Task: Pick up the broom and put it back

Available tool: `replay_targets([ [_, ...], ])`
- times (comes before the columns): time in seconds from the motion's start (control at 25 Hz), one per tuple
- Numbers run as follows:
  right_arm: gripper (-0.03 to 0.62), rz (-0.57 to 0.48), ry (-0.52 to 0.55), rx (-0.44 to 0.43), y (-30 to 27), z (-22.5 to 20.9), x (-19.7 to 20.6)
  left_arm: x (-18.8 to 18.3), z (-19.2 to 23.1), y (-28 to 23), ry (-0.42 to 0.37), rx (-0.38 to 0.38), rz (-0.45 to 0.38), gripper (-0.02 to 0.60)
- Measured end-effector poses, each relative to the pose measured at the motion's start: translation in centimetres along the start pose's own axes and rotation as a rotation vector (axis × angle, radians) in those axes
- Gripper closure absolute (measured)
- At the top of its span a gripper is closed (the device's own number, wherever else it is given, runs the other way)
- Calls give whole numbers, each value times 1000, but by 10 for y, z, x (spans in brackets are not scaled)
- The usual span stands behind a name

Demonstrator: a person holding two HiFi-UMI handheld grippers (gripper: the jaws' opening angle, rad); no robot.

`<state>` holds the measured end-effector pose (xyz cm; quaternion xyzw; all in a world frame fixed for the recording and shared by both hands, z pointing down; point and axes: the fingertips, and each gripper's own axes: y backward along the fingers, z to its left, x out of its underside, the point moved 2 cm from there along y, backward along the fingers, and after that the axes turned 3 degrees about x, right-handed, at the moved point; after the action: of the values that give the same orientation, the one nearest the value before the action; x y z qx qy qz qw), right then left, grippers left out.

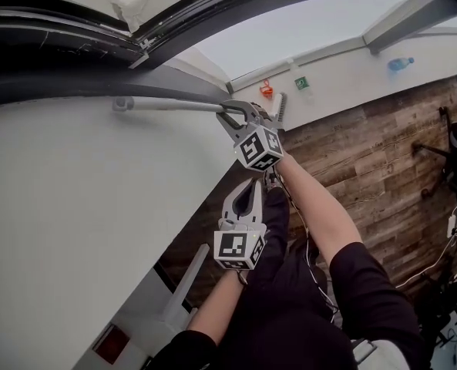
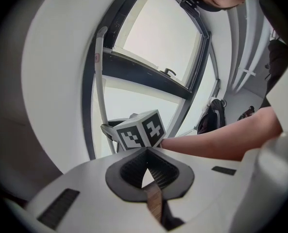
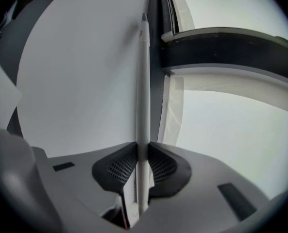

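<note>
Right gripper [image 3: 142,152] clamped on broom handle [image 3: 143,81] — slim, smooth white round pole pointing 12 o'clock. Left gripper [image 2: 147,152] — ribbed black pads [image 2: 132,169] pressed together, empty.

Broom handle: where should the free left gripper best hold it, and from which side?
Probably the bare shaft of the broom handle, just beyond the right gripper, which is shut on it. The shaft is thin, round and straight, so the left gripper can close across it. Come from the room side: the white wall stands close behind.
</note>
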<state>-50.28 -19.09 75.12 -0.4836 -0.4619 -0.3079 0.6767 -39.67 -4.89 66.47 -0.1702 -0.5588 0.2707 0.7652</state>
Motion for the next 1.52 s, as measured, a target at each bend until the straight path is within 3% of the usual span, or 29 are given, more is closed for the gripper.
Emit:
replay_targets([
  [0.32,510,-74,-69,137,90,-13,-6,4,-20,18,-41,26,11,581],
  [0.56,510,-191,-143,234,180,-36,-51,-10,-61,38,-122,52,-28,581],
  [0.76,510,-275,-143,317,258,-42,-95,-26,-100,53,-168,84,-78,581],
  [1.12,510,-240,-102,465,430,-18,-130,-41,-214,84,-238,227,-162,581],
  [1.52,510,-196,-175,690,600,8,-109,-34,-317,112,-322,331,-217,581],
])
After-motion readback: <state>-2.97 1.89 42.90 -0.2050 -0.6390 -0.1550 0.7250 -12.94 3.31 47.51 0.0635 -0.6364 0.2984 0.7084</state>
